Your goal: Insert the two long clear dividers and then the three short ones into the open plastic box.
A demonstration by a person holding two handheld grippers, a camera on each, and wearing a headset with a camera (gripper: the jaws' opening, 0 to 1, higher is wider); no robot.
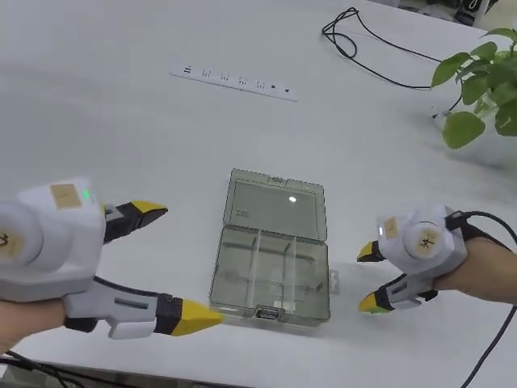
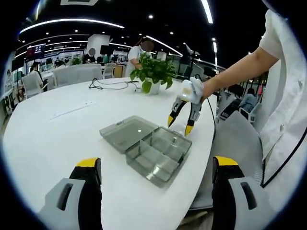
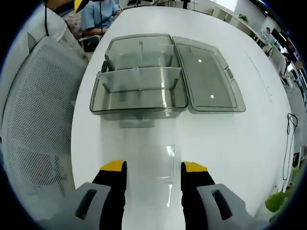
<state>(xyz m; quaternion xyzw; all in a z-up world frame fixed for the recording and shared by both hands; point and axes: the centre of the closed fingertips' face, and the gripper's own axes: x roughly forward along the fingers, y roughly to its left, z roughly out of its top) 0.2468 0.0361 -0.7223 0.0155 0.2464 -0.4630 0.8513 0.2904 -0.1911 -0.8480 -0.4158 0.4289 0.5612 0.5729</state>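
The smoky clear plastic box (image 1: pixel 271 279) lies open mid-table, its lid (image 1: pixel 279 202) flat behind it. Inside the base (image 3: pixel 139 88) a long clear divider (image 3: pixel 139 73) stands, with a shorter cross wall beside it. A flat clear divider (image 3: pixel 160 160) lies on the table between the tips of my right gripper (image 3: pixel 153 167), which is open. Beside the box's right edge sits a small clear piece (image 1: pixel 333 281). My right gripper (image 1: pixel 367 280) hovers right of the box. My left gripper (image 1: pixel 174 264) is open and holds nothing, left of the box (image 2: pixel 148 143).
A white power strip (image 1: pixel 234 81) and a black cable (image 1: pixel 363 48) lie at the back of the white table. A potted plant (image 1: pixel 481 89) stands at the far right. The table's near edge runs just below the box, with a mesh chair (image 3: pixel 38 120) beyond it.
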